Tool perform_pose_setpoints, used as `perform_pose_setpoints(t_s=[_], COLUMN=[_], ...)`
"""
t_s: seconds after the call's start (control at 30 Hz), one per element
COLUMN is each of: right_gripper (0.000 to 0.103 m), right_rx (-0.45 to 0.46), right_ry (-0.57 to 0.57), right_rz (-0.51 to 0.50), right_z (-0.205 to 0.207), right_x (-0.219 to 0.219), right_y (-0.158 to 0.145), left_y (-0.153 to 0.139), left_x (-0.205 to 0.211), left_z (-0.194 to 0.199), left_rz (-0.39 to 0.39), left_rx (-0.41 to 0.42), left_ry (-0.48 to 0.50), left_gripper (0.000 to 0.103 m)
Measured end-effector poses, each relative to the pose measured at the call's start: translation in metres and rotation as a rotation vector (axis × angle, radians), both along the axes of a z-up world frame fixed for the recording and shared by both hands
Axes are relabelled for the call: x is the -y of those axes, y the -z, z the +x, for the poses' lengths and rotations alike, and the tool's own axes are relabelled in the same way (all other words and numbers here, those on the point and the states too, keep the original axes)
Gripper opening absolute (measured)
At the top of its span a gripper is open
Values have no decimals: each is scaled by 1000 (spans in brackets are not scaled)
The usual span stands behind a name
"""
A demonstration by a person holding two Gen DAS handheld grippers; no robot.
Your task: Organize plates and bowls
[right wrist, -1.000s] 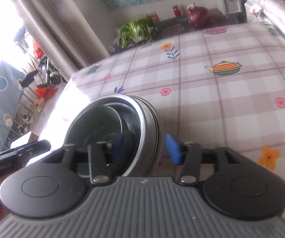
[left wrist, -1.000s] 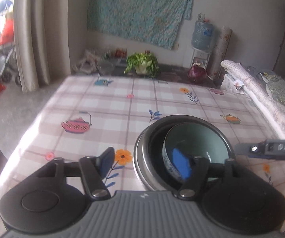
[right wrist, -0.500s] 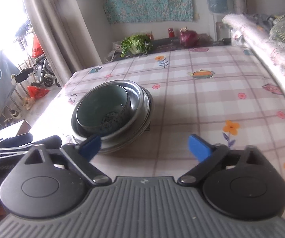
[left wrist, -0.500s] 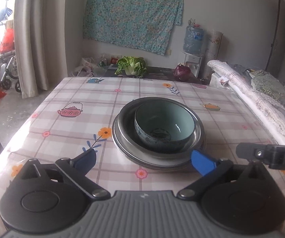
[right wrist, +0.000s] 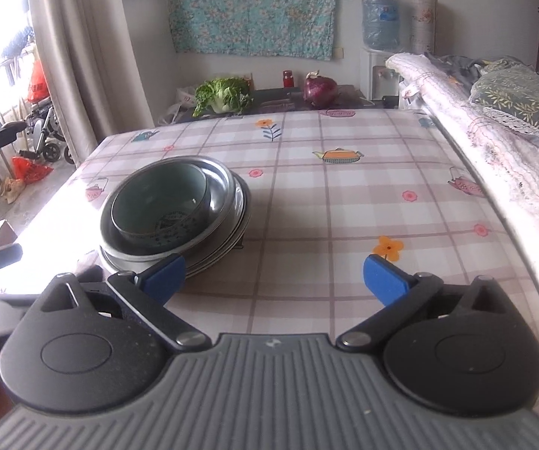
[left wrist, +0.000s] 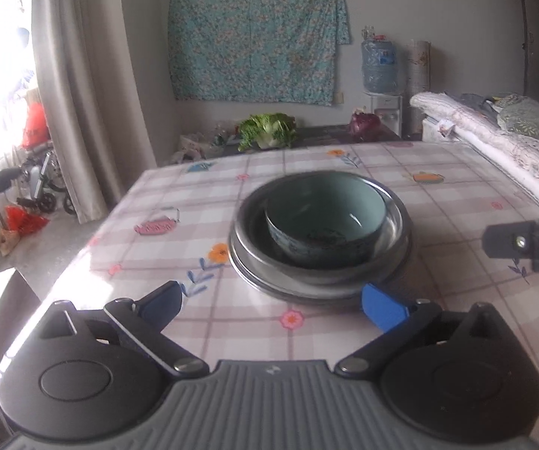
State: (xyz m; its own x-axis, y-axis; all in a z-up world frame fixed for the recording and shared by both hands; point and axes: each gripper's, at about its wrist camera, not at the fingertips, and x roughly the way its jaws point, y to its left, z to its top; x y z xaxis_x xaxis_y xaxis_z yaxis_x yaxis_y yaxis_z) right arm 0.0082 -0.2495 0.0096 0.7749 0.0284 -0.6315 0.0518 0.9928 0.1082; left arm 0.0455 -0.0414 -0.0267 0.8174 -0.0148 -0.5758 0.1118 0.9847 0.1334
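A teal ceramic bowl [left wrist: 325, 217] [right wrist: 160, 202] sits inside a steel bowl [left wrist: 393, 225] [right wrist: 220, 183], which rests on stacked steel plates [left wrist: 307, 288] [right wrist: 228, 243] on the checked tablecloth. My left gripper [left wrist: 273, 305] is open, just in front of the stack, with nothing between its blue pads. My right gripper [right wrist: 275, 279] is open too, with the stack ahead to its left and only tablecloth between its fingers. A black part of the right gripper [left wrist: 524, 240] shows at the right edge of the left wrist view.
The table [right wrist: 344, 195] carries a plaid cloth with teapot and flower prints. A bed with quilts [right wrist: 494, 120] runs along its right side. Beyond the far edge lie a leafy cabbage [right wrist: 224, 93] and a red cabbage [right wrist: 320, 88]. A curtain [left wrist: 82, 93] hangs at the left.
Both grippers let go of the stack, opened wide and drew back from it. The bowls and plates now stand free on the table.
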Motion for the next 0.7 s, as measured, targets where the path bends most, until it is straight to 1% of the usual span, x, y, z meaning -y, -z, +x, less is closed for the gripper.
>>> perform_pose_setpoints(t_s=[0.1,0.23,0.43,0.57,0.7], right_gripper=[102,102,102,102,102], right_rx=[-15,-34,-41,-43,-56], right_ry=[-10,2,-15,-43,-52], right_rz=[1,4,17,-1,-27], right_z=[4,9,11,15,19], right_x=[-3,-3,-9,-17,-25], right_y=[5,9,6,1,-2], left_y=[1,-12,-25,-28,-31], left_x=[1,0,-17,-22,-26], left_z=[-1,2,12,18,25], left_rz=[1,27,-28,4,4], left_rx=[-23,-34,-108,-142,-175], left_ry=[8,-23,-65,-102,-111], left_gripper=[103,103,103,103,103])
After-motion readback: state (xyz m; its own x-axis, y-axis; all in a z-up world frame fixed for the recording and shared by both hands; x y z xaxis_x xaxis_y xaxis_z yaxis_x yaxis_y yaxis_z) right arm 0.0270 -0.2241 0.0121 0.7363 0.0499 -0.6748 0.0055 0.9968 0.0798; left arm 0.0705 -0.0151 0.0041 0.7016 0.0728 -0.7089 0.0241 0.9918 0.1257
